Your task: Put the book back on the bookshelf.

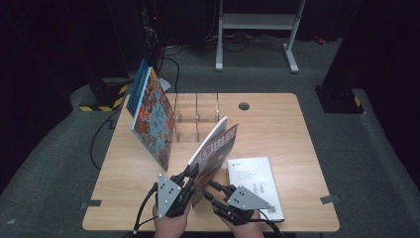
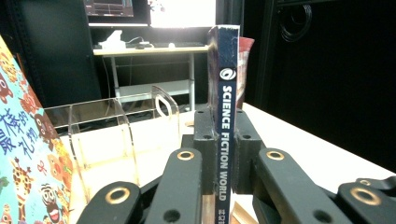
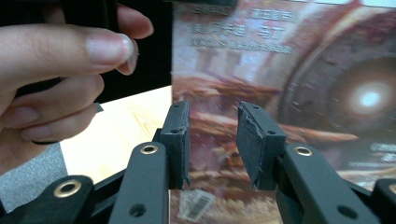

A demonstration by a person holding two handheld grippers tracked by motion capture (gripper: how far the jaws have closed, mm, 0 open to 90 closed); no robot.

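Pinching the magazine (image 2: 227, 93) at its spine, left claw (image 2: 223, 154) is clenched on it; thin, floppy, glossy, probably slippery; right claw (image 3: 212, 140) released, jaws apart.

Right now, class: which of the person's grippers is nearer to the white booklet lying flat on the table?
Right. The right gripper sits just beside the white booklet, at its left edge. The left gripper is farther left, clamped on the spine of the upright magazine.
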